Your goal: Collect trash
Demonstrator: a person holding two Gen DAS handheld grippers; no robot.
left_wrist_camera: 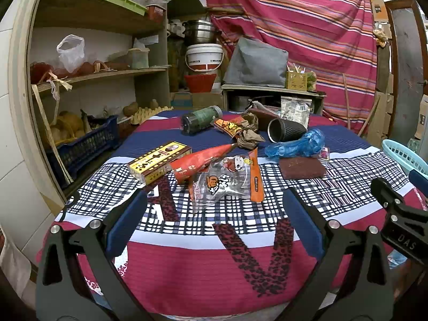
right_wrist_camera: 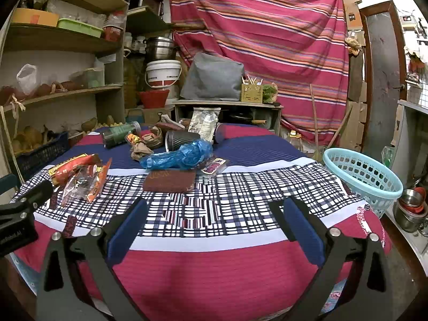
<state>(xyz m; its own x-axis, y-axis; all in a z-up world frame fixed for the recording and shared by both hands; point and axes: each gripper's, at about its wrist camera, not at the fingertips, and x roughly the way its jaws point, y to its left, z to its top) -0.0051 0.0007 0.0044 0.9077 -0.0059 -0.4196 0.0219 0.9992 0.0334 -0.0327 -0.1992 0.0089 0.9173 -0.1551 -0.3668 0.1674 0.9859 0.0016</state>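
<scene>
Both grippers hover above the near edge of the patterned cloth, left gripper (left_wrist_camera: 214, 214) and right gripper (right_wrist_camera: 214, 214) spread wide, nothing held. Snack wrappers (left_wrist_camera: 227, 179) lie left of the brown pad (right_wrist_camera: 169, 181); blue plastic bag (right_wrist_camera: 182, 156) just behind it. Pale blue basket (right_wrist_camera: 363, 176) sits far right of the pad.

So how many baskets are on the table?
1. The light blue basket sits at the right edge of the table, apart from the trash pile. Nothing shows inside it from here.
</scene>
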